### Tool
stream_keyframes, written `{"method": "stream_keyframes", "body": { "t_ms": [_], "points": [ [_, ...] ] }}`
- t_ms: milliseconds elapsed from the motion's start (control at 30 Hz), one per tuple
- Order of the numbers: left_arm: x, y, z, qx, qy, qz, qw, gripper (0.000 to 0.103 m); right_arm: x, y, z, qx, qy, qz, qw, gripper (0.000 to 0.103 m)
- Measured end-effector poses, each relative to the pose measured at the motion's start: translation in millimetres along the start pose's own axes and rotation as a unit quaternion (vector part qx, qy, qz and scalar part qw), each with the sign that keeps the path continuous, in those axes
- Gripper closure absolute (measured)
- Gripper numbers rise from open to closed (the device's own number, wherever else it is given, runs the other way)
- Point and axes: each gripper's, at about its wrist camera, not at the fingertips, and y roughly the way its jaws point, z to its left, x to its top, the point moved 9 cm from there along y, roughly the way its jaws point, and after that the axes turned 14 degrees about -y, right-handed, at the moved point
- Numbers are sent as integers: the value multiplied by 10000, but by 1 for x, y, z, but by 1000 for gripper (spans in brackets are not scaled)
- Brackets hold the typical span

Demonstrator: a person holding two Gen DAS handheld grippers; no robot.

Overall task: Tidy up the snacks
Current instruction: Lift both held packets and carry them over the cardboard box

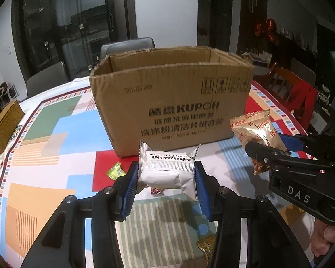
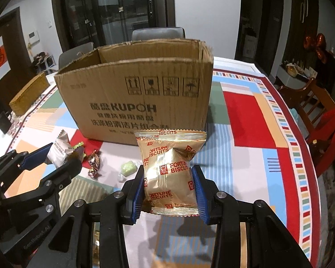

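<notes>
Holding a snack apiece, both grippers hang over the table on the near side of an open cardboard box. The left gripper (image 1: 166,175) pinches a white packet (image 1: 167,167) across its width between blue pads (image 1: 131,189), clear of the patterned tablecloth (image 1: 44,134). The right gripper (image 2: 169,187) clamps a gold biscuit packet (image 2: 170,172) upright by its lower half, its crimped top standing free.

The step in hand looks to be carrying each packet over the box (image 2: 134,89) and dropping it in. Done well, that means raising both above the ragged front wall before going forward, since each packet now sits below the rim. Taking turns would likely be wise: the two grippers are near each other and the opening is only so wide. Both packets are soft and puffed with air, so the squeeze should be kept just firm enough; the gold one, held low, could flop.

The left wrist view shows the right gripper side-on, with the person's fingers (image 1: 326,239) under its handle, a green candy (image 1: 115,170) on the cloth, and another gold wrapper (image 1: 206,246) close under the left gripper. The right wrist view alone shows a pale green sweet (image 2: 128,167) and a dark foil candy (image 2: 93,163) lying between the grippers. Neither view shows the floor of the box, so what it already holds cannot be told.
</notes>
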Motion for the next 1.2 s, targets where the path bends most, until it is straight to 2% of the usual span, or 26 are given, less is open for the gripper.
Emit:
{"method": "stream_keyframes", "body": {
  "t_ms": [1200],
  "points": [
    [85, -34, 6, -106, -116, -713, 9973, 56, 72, -51, -17, -270, -60, -681, 9973, 62]
  ]
}}
